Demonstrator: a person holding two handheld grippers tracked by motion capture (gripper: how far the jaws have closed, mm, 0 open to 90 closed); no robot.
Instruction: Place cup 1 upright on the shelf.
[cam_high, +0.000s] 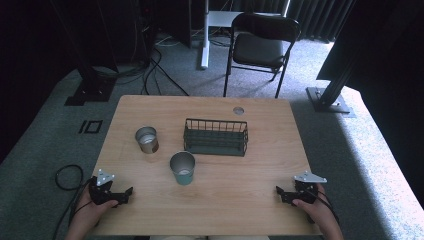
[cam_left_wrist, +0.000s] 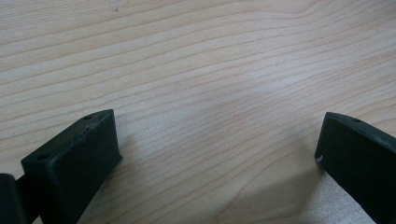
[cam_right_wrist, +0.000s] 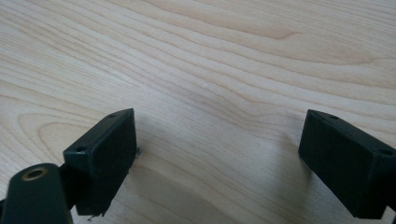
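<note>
My left gripper (cam_high: 125, 195) rests on the wooden table (cam_high: 250, 175) near its front left corner, held by a hand. In the left gripper view its jaws stand wide apart over bare wood, left gripper (cam_left_wrist: 217, 140) open and empty. My right gripper (cam_high: 281, 192) rests near the front right corner, also in a hand. Its jaws are spread wide over bare wood in the right gripper view, right gripper (cam_right_wrist: 219, 140) open and empty. A metal cup (cam_high: 182, 168) stands mid-table. A tin can (cam_high: 146, 139) stands to its upper left. A dark wire basket (cam_high: 215, 137) sits behind the cup.
A round grommet hole (cam_high: 238, 110) lies near the table's far edge. A black folding chair (cam_high: 260, 47) stands beyond the table. Cables (cam_high: 150, 70) run over the grey carpet at the back left, and one loops beside the left hand (cam_high: 67, 176).
</note>
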